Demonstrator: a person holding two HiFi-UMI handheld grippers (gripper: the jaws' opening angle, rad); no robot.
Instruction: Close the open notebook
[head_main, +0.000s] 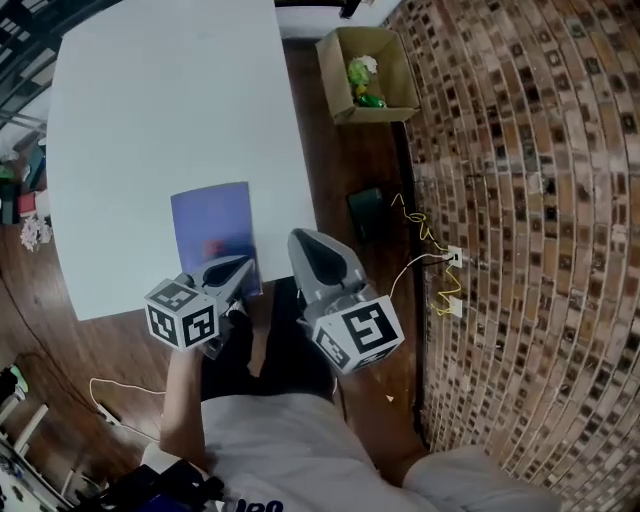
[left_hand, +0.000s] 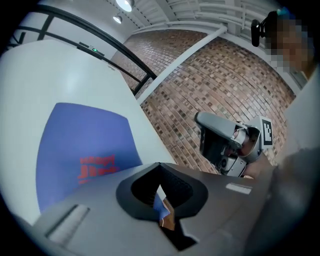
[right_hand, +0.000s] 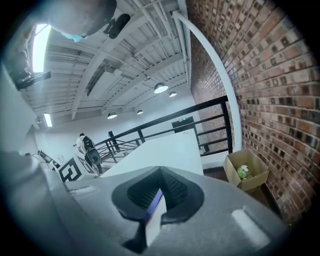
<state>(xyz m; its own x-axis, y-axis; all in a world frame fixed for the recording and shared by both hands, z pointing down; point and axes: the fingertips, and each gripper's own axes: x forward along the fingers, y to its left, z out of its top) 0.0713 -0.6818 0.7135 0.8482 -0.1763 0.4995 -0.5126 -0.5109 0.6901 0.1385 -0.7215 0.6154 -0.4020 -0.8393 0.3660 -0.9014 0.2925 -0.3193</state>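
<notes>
Left tool (head_main: 243, 266) and right tool (head_main: 300, 240), jaws together; blue notebook (head_main: 211, 225) lies closed.

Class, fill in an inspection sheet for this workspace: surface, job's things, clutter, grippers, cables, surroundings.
Surface: white table.
Job's things: blue notebook, closed, at the table's near edge.
Clutter: box with green toy on the floor.
Grippers: left gripper shut, over the notebook's near edge; right gripper shut, beyond the table's right side.
Cables: yellow and white cables by the brick wall; white cable on the floor.
Surroundings: brick wall to the right; black railing beyond the table.
</notes>
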